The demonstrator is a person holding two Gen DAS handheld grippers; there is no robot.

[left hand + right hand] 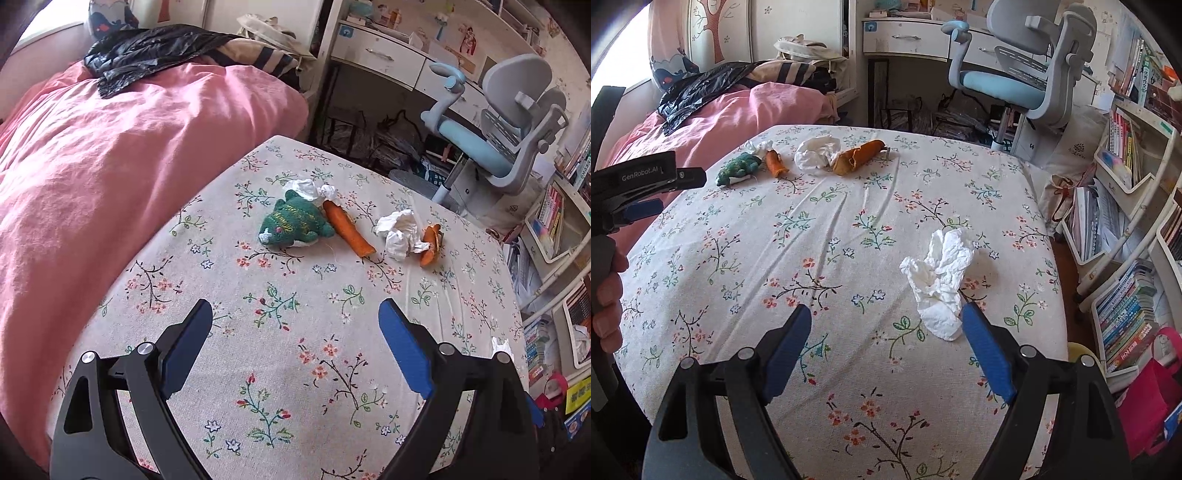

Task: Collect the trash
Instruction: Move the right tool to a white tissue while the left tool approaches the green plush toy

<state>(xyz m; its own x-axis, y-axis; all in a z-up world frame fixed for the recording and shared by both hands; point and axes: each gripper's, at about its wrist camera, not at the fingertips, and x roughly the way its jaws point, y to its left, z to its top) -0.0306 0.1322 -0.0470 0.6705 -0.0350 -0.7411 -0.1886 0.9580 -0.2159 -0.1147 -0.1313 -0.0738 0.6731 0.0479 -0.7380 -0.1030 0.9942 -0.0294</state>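
Left wrist view: the left gripper [295, 314] gapes wide over bare floral cloth [295, 369]; mid-frame lie 2 crumpled tissues [397, 232], orange peel [430, 245], a carrot piece [347, 229].

Right wrist view: the right gripper [886, 319] is wide, holding nothing; a crumpled white tissue [940, 280] touches its right fingertip [971, 314], near the cloth's right edge.
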